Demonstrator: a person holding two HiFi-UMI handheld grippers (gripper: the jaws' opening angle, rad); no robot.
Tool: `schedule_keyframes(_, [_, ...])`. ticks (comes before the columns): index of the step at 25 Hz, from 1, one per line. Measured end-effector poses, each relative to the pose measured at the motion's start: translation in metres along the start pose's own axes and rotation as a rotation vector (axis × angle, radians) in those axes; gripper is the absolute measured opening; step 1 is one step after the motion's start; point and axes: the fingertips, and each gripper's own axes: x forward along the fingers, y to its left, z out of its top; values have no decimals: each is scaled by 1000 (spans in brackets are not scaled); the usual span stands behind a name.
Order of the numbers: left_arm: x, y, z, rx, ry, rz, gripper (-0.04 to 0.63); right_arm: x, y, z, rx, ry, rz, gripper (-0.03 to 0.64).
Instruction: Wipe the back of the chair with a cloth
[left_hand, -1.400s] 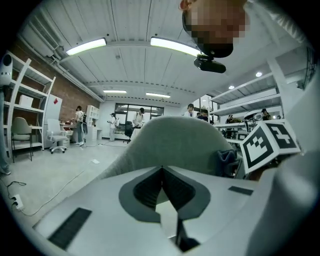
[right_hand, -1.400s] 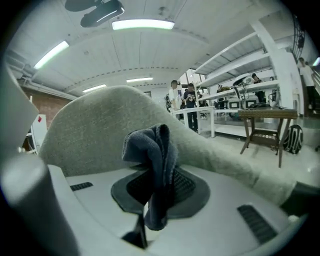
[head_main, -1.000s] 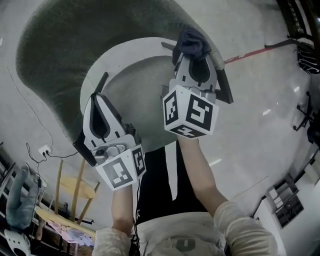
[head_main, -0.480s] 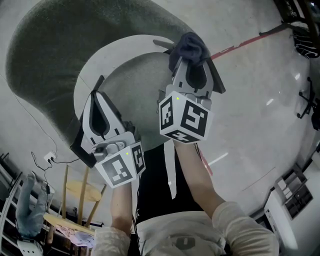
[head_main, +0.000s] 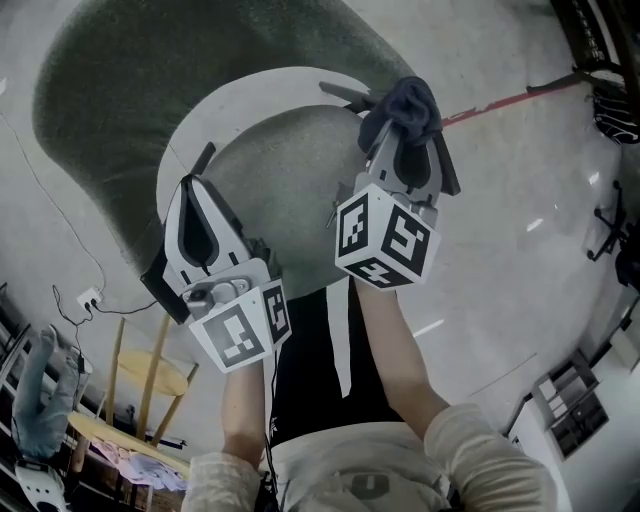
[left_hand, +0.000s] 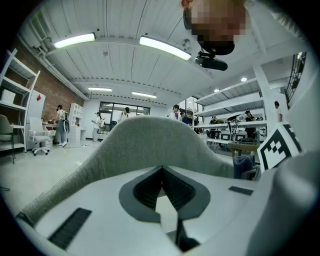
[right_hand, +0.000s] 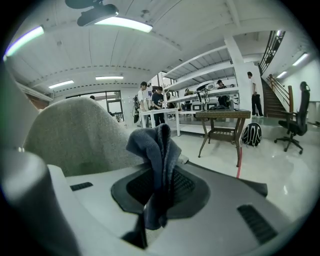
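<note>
A person is standing over a big grey chair (head_main: 120, 100) and is holding a gripper in each hand. The right gripper (head_main: 400, 140) is pinching a dark blue cloth (head_main: 405, 100), and its two jaws are squeezing tight on the cloth's middle. The cloth (right_hand: 157, 145) is sticking up out of the jaws in a crumpled bunch, and a bit of it is hanging down between them. It is sitting up by the right end of the chair's curved white rim (head_main: 260, 85), just beside the grey back (right_hand: 75, 135). I cannot tell if it is touching the chair. The left gripper (head_main: 205, 170) is pointing at the chair's back too, lower down and over to the left. Its jaws (left_hand: 161, 170) are pressed together at the tips with nothing between them. The grey back (left_hand: 150, 140) is rising up right in front of it. Each gripper is wearing a white cube with black squares on it (head_main: 385, 235). A thin red line (head_main: 490, 100) is running across the shiny floor past the cloth. Far off, a wooden table (right_hand: 222, 117) is standing with a backpack (right_hand: 252, 134) next to it.
</note>
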Motion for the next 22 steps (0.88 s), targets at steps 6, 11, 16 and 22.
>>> schedule_keyframes(6, [-7, 3, 32, -24, -53, 57, 15, -11, 21, 27, -55, -23, 92, 58])
schedule_keyframes(11, [-29, 12, 96, -60, -111, 112, 15, -55, 109, 96, -170, -122, 378, 58])
schedule_keyframes(16, [-36, -12, 191, -31, -191, 103, 15, -86, 145, 210, -302, -269, 542, 58])
schedule_keyframes(22, [-73, 0, 289, -62, -251, 184, 15, -159, 174, 309, -326, -326, 699, 58])
